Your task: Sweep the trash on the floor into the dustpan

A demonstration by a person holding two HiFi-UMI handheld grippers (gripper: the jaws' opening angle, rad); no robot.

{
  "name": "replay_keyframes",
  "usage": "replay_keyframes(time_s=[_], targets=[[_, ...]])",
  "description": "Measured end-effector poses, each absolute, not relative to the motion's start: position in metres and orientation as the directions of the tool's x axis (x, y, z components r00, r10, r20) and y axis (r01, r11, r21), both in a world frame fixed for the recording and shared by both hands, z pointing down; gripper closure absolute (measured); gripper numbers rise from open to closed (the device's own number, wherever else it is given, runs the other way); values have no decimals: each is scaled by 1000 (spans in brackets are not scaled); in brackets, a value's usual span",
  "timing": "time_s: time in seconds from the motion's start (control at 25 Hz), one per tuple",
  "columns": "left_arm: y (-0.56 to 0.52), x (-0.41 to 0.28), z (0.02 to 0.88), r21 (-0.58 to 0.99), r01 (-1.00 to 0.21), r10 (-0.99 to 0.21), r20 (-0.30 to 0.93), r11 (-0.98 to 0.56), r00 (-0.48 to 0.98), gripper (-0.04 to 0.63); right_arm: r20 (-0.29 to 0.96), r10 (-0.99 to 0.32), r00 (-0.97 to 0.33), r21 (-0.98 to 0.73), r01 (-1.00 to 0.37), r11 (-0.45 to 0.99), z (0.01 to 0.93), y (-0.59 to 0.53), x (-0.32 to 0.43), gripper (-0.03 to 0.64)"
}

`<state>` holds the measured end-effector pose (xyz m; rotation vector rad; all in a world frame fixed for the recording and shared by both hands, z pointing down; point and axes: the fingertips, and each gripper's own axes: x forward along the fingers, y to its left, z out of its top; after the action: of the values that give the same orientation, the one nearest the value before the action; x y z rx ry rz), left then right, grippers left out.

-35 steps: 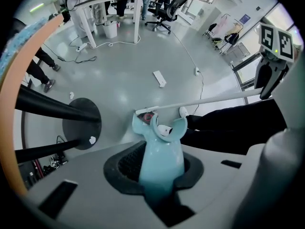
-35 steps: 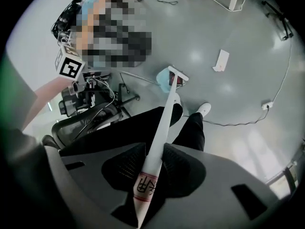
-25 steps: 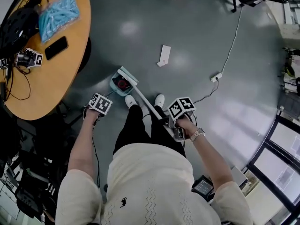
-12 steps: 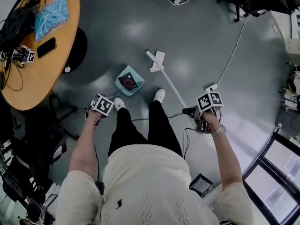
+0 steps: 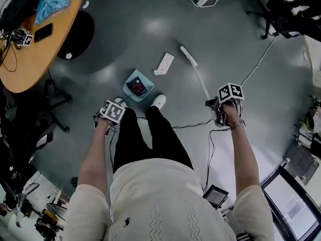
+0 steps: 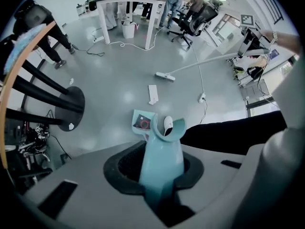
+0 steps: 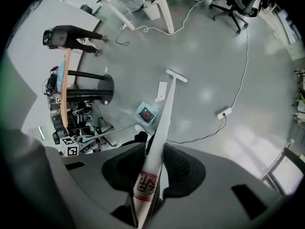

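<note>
A teal dustpan (image 5: 138, 86) rests on the grey floor just ahead of the person's shoes, with a dark and red piece of trash inside. Its long teal handle (image 6: 162, 161) runs back into my left gripper (image 5: 111, 112), which is shut on it. A white slip of paper (image 5: 164, 64) lies flat beyond the pan. The white broom head (image 5: 188, 55) sits on the floor to the right of the paper. Its white handle (image 7: 152, 166) slants back to my right gripper (image 5: 224, 108), shut on it.
A round wooden table (image 5: 30, 39) on a black disc base (image 5: 77, 36) stands at the far left. A white cable (image 5: 258, 59) and a power strip (image 7: 224, 112) lie on the floor to the right. Office chairs (image 5: 286, 14) stand at the far right.
The broom head left the dustpan's side and swung outward and right, past the white paper. My right gripper moved right with it. The dustpan stays on the floor.
</note>
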<state>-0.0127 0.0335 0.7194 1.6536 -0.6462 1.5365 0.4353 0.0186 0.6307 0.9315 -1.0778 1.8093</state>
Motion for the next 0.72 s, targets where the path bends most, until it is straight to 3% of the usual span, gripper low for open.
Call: replay_keyframes(time_s=[0.2, 0.48, 0.72], targets=[[40, 6, 728, 219, -839, 143, 975, -499, 170, 503, 868, 355, -346, -294, -936, -193, 660, 31, 413, 492], [25, 19, 734, 205, -832, 120, 979, -515, 167, 503, 861, 436, -261, -280, -960, -23, 677, 76, 375, 492], [22, 34, 741, 231, -830, 106, 973, -508, 205, 503, 824, 495, -277, -330, -944, 22, 666, 121, 326, 491]])
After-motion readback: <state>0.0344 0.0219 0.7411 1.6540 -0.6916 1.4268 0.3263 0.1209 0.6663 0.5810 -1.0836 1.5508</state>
